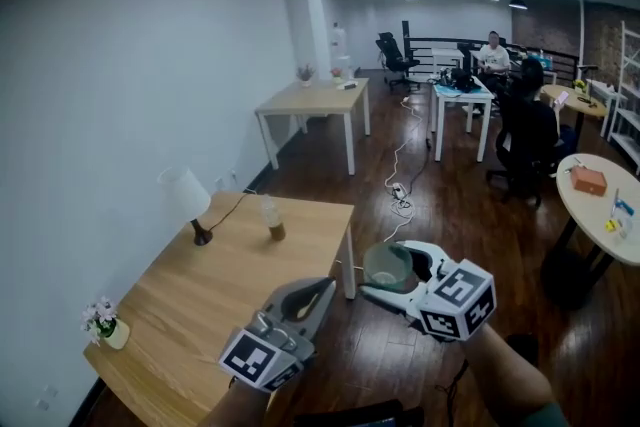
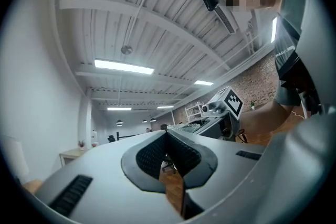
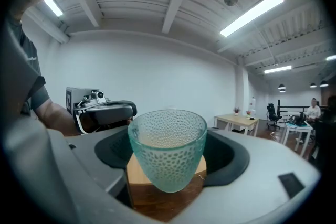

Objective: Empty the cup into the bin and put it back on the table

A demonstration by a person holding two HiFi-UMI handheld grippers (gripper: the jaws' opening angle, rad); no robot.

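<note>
A pale green dimpled glass cup stands upright between the jaws of my right gripper, which is shut on its sides. In the head view the cup and right gripper hang over the dark wood floor, just right of the near wooden table. I cannot tell whether anything lies in the cup. My left gripper is shut with nothing in it, over the table's right edge. In the left gripper view its ribbed pads press together, and the right gripper's marker cube shows beyond them.
On the near table stand a white lamp, a small bottle and a flower pot. A white cable runs along the floor. Further tables, a round table at right, office chairs and seated people fill the back.
</note>
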